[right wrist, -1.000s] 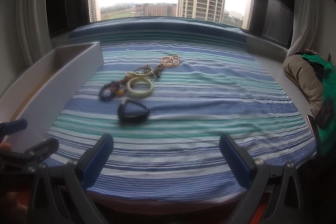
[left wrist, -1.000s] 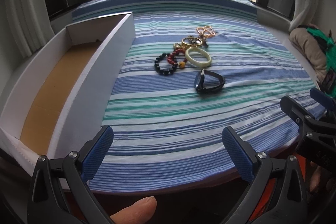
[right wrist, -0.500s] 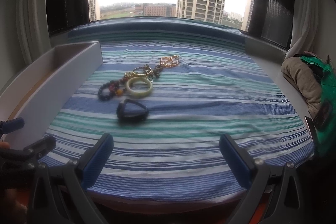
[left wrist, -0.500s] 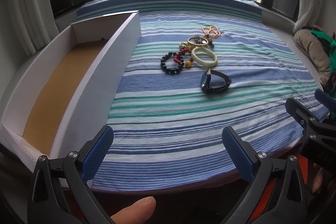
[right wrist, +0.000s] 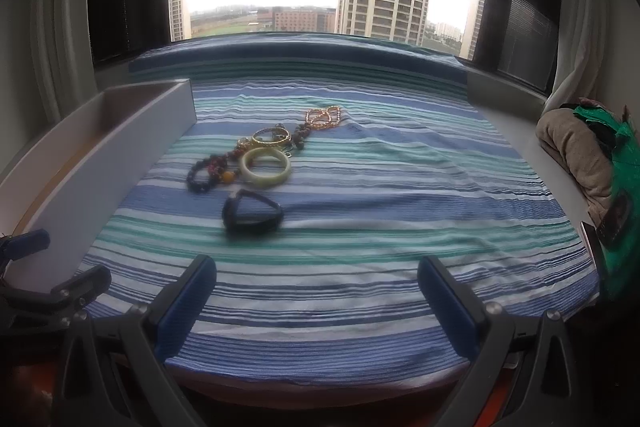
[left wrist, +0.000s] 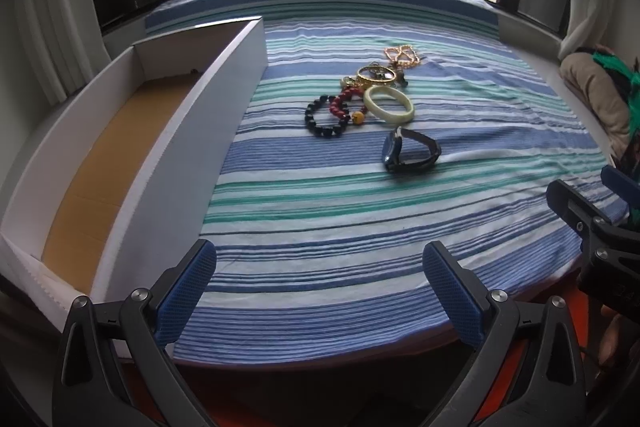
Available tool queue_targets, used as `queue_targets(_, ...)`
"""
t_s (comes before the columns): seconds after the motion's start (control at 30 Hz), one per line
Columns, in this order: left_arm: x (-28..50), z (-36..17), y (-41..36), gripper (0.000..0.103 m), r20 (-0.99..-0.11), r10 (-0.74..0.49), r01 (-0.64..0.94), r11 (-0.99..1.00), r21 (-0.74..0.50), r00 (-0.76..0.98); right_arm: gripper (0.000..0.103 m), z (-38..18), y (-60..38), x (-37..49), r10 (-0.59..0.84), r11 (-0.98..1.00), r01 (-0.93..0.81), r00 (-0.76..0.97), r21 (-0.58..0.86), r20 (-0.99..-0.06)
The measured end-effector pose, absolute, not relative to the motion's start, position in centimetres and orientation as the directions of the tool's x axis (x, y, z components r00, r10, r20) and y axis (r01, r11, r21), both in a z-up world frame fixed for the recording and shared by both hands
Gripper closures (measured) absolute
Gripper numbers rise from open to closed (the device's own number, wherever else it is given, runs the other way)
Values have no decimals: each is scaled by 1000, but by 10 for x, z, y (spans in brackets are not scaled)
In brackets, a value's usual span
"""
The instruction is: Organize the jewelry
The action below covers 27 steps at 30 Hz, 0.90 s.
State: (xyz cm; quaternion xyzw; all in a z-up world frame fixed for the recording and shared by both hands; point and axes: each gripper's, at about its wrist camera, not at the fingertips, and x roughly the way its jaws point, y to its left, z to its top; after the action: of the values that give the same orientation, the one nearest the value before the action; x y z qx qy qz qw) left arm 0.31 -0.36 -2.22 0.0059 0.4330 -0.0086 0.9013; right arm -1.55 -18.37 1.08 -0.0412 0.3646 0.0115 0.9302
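Both grippers sit at the near edge of the striped cloth point(left wrist: 320, 227). Left gripper point(left wrist: 320, 291) has jaws spread wide, nothing between them; right gripper point(right wrist: 316, 295) the same, wide apart and empty. Compared with a second ago the left view has crept forward a bit: the jewelry and box look larger and closer, so this reads as an approach just starting. Right view barely shifted. No contact with anything yet, nothing sorted.

Next out, mid-cloth: dark watch point(left wrist: 410, 155), nearest piece, lying on its side, apart from the rest. Just beyond it the pale jade bangle point(left wrist: 389, 105); to its left, the black bead bracelet point(left wrist: 322, 119) touching the red bead bracelet point(left wrist: 344, 103). Farther: gold bangle point(left wrist: 376, 75) tangled with small bits I can't make out, then the gold chain point(left wrist: 402, 55) farthest.

Left side: long white box point(left wrist: 168, 147), open top, brown floor, empty as far as visible. Likely destination; watch probably first pick.
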Motion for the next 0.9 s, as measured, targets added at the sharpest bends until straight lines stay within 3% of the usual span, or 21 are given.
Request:
queue_targets(0.63, 15, -28, 1, 0, -790, -63, 31, 998, -56, 610, 1, 0, -194, -7, 1, 999, -36, 722, -36, -692)
queue_targets(0.9, 88, -42, -36, 1, -814, -177, 146, 983, -115, 553, 1, -8, -205, -5, 25, 1000, -31, 718, 5, -695)
